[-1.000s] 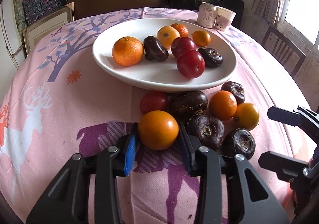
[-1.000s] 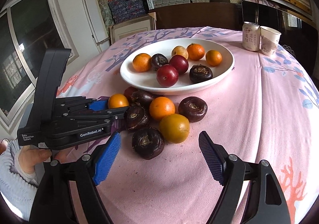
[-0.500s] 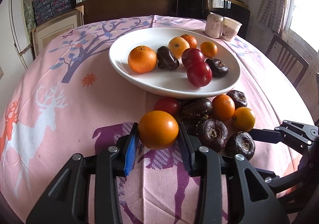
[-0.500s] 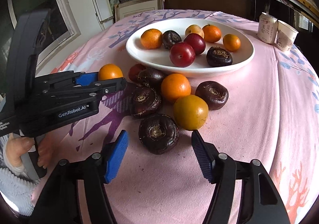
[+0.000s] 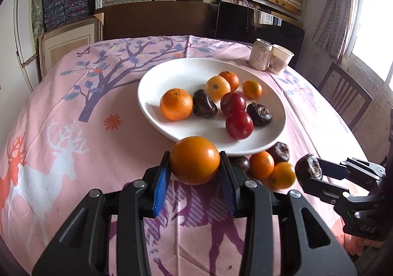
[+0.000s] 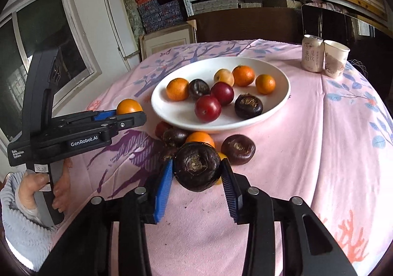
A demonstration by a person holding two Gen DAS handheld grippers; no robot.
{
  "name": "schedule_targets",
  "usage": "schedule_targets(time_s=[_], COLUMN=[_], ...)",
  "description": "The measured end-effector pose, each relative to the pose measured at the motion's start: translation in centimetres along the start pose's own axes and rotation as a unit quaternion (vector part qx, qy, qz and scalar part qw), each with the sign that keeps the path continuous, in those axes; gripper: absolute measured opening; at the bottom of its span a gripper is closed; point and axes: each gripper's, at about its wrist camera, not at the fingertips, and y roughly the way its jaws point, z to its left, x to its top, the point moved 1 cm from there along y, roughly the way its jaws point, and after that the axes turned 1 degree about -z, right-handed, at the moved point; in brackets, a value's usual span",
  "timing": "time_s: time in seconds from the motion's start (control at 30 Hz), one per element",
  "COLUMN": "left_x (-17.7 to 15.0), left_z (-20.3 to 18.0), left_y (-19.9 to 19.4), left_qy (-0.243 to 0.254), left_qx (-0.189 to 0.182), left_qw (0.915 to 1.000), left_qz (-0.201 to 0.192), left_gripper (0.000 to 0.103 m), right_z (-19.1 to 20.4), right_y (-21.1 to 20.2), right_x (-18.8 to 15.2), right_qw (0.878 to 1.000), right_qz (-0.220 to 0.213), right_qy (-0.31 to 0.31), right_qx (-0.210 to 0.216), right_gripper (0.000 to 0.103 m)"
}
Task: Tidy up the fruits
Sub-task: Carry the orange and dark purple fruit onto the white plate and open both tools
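My left gripper [image 5: 195, 165] is shut on a smooth orange fruit [image 5: 195, 160], held above the pink cloth just in front of the white plate [image 5: 172, 74]. My right gripper [image 6: 197, 172] is closing on a dark brown fruit [image 6: 196, 165]; its blue pads press both sides and the fruit is off the cloth. The left wrist view shows that fruit [image 5: 308, 170] at the right gripper's tips. The plate [image 6: 176, 114] holds several oranges, red plums and dark fruits. Loose on the cloth lie an orange [image 6: 200, 138], dark fruits [image 6: 237, 149] and a red one [image 6: 162, 128].
A drinks can [image 6: 312, 56] and a paper cup [image 6: 335, 58] stand behind the plate at the right. A wooden chair [image 5: 343, 99] is beyond the table's right edge. A person's hand [image 6: 36, 185] grips the left tool's handle. Shelves of boxes fill the back wall.
The right gripper's jaws went from wide apart to pressing on the dark fruit and lifted it. The left gripper rose with its orange fruit and came nearer the plate.
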Motion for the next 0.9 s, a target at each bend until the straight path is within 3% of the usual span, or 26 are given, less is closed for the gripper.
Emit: schedule_targets(time_s=[0.17, 0.3, 0.5, 0.57, 0.63, 0.67, 0.9], left_x=[3.7, 6.9, 10.9, 11.4, 11.2, 11.0, 9.3], left_z=[0.4, 0.4, 1.3, 1.7, 2.0, 2.1, 3.4], left_y=[2.0, 4.2, 9.7, 11.1, 11.7, 11.8, 9.0], left_qy=[0.002, -0.001, -0.015, -0.025, -0.033, -0.032, -0.051], left_qx=[0.017, 0.019, 0.024, 0.029, 0.026, 0.027, 0.035], left_qw=[0.9999, 0.9998, 0.9994, 0.9990, 0.9988, 0.9988, 0.9980], left_qz=[0.000, 0.002, 0.021, 0.024, 0.023, 0.024, 0.007], left_gripper=[0.038, 0.038, 0.038, 0.046, 0.063, 0.066, 0.075], right_z=[-1.5, -3.8, -5.9, -6.6, -6.8, -6.8, -6.0], right_y=[1.3, 4.7, 9.7, 10.4, 10.4, 10.3, 8.7], right_x=[5.0, 8.5, 10.4, 10.5, 10.2, 10.1, 9.0], right_qw=[0.999, 0.999, 0.997, 0.997, 0.997, 0.996, 0.997], right_qz=[-0.024, -0.016, 0.003, 0.003, -0.002, -0.007, -0.017], right_qy=[-0.004, 0.027, 0.055, 0.073, 0.076, 0.073, 0.063], right_qx=[-0.040, -0.044, -0.049, -0.036, -0.034, -0.042, -0.049], right_gripper=[0.040, 0.040, 0.040, 0.042, 0.055, 0.061, 0.065])
